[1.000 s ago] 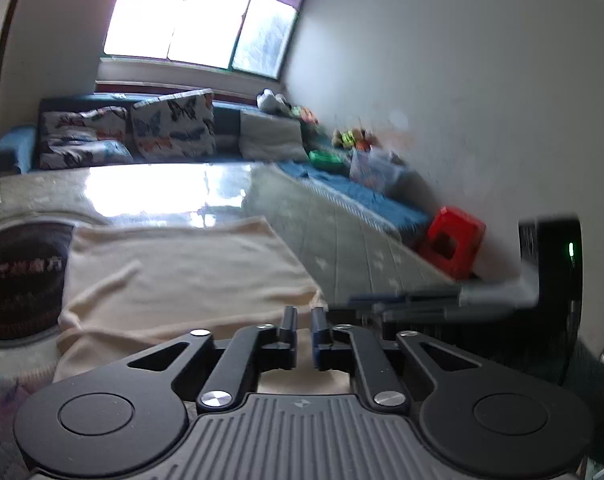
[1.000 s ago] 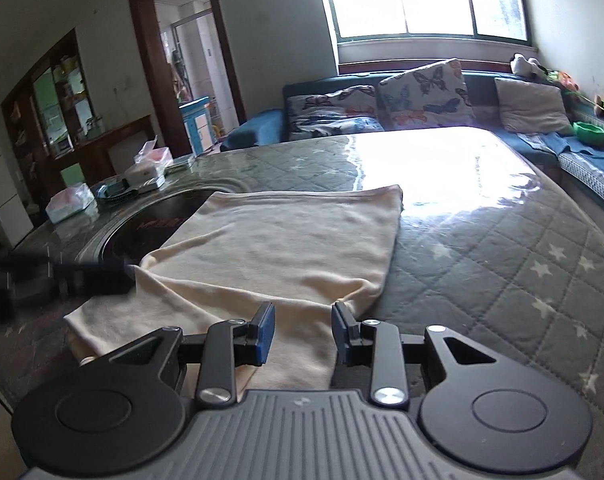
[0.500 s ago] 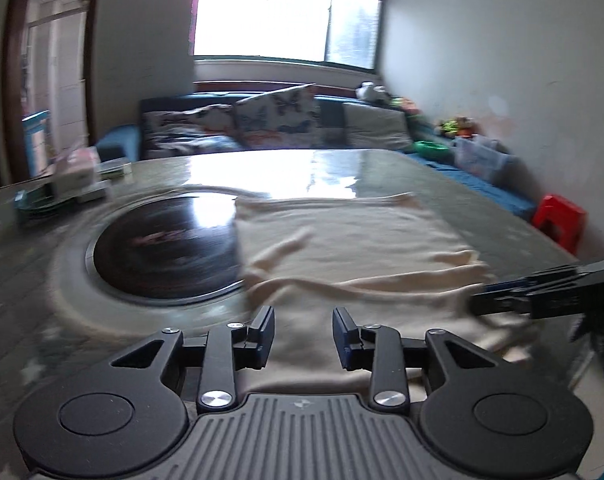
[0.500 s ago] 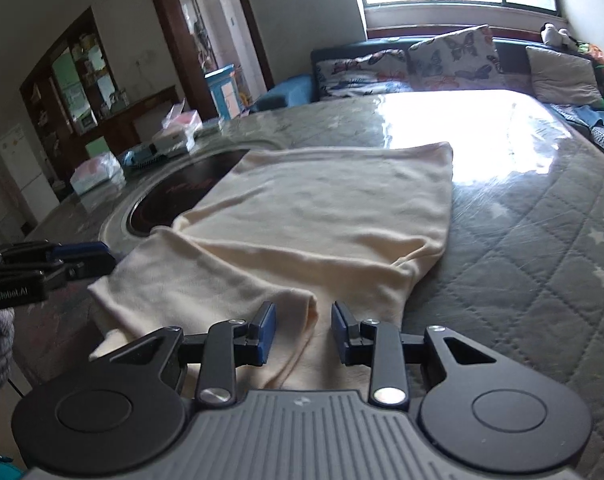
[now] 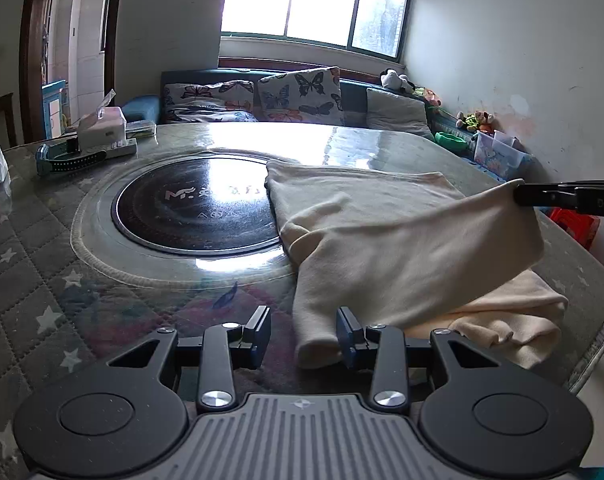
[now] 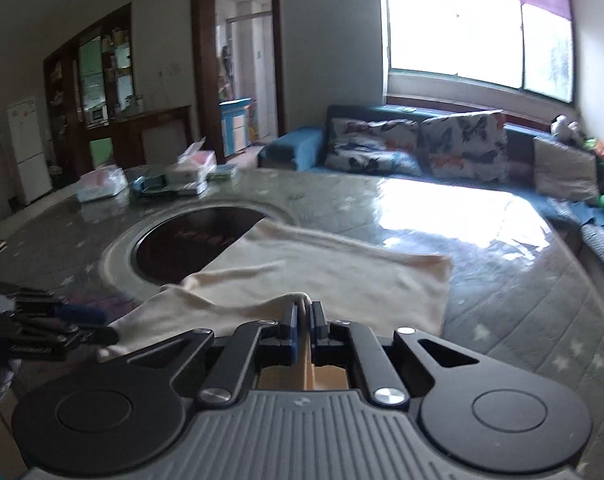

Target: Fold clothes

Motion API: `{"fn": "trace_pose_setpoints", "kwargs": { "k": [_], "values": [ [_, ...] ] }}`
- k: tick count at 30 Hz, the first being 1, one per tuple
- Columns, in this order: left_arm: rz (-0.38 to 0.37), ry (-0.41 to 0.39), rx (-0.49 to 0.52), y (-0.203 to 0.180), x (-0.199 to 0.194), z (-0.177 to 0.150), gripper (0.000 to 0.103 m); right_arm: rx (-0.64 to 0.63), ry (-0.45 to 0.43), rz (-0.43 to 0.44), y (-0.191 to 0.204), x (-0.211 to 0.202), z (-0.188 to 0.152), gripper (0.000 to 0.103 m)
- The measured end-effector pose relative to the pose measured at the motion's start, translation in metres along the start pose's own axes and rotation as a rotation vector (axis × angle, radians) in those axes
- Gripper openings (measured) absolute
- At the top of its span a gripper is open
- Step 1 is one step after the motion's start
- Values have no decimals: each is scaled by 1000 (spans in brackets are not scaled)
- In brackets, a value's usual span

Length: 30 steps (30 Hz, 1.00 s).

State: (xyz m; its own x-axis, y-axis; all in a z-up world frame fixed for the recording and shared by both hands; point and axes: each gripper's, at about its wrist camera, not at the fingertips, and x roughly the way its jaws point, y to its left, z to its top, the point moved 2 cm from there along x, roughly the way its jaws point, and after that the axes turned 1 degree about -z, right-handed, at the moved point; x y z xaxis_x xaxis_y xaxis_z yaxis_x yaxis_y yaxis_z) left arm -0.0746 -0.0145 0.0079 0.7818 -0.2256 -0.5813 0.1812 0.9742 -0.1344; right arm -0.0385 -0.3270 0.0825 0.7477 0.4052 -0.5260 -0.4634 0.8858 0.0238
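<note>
The cream garment lay on the quilted table, its long axis running toward the window. The right gripper pinched 1 near corner, raised. The left gripper, jaws opening, straddled the other near cuff without pressing it, so it was nearer that end

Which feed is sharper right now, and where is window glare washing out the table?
Left wrist view: sharp, fisheye-bent; glare streaks the table beyond the cream garment and the dark round inset. Right wrist view: motion-blurred; glare blanks the far table by the sofa. Window blown out in both.
</note>
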Motion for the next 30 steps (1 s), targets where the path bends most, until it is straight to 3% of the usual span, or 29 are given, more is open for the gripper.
{"fn": "trace_pose_setpoints", "kwargs": {
  "k": [4,8,17,19,21,23,26,30],
  "values": [
    [-2,1,12,4,-4,4,41,53,111,-40,-11,22,-15,6],
    [-10,-35,34,2,-11,18,41,24,128,-114,-15,30,-26,6],
    [-59,-52,29,-10,5,37,45,77,146,-9,-17,34,-33,12],
    [-82,-56,66,-15,0,33,49,97,159,11,-18,37,-37,14],
    [-81,-50,120,-20,-4,26,50,102,160,15,-18,39,-39,23],
    [-75,-42,162,-22,-9,17,53,116,165,30,-18,41,-40,23],
    [-57,-24,188,-22,-13,3,54,93,151,35,-13,41,-37,6],
    [-17,-1,179,-17,-10,-9,54,70,95,37,-9,29,-22,5]
  ]
}}
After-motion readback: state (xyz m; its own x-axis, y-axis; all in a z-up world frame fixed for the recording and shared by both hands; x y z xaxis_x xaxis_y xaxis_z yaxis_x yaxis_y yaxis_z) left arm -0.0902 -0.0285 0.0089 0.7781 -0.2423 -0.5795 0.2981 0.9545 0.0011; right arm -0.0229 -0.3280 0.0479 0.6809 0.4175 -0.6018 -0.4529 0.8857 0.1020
